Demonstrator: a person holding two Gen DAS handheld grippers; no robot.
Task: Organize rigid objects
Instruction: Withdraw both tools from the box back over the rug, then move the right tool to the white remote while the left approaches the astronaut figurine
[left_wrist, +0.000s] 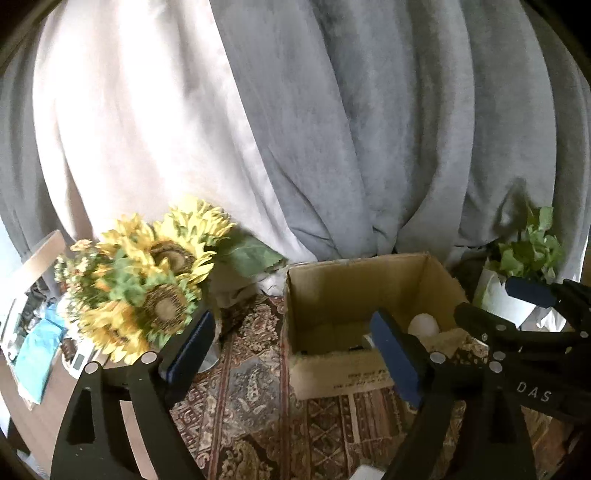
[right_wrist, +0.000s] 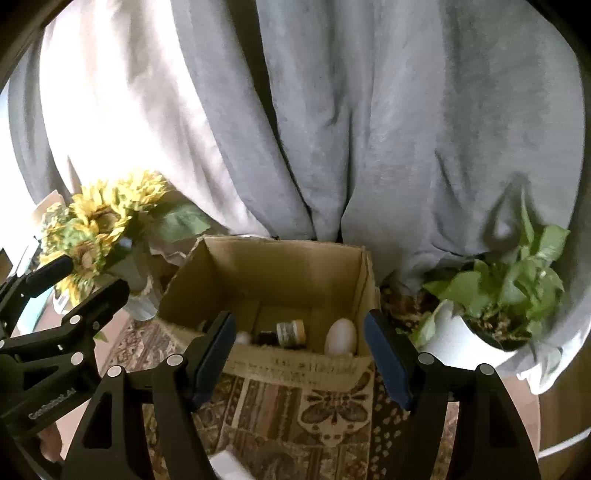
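Grey curtain (right_wrist: 369, 129) behind patterned cloth (right_wrist: 277, 413) | cardboard box (right_wrist: 280, 266) holds white egg (right_wrist: 341, 336), small jar (right_wrist: 291, 332) | left gripper (left_wrist: 295, 354), right gripper (right_wrist: 299, 354): jaws apart, empty | risk: crowded grippers colliding, or knocking sunflowers (left_wrist: 147, 280)

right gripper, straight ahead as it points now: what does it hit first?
Probably the cardboard box: its front wall lies between the open right gripper fingers, with the white egg-shaped thing and small jar behind it. Depth is unclear.
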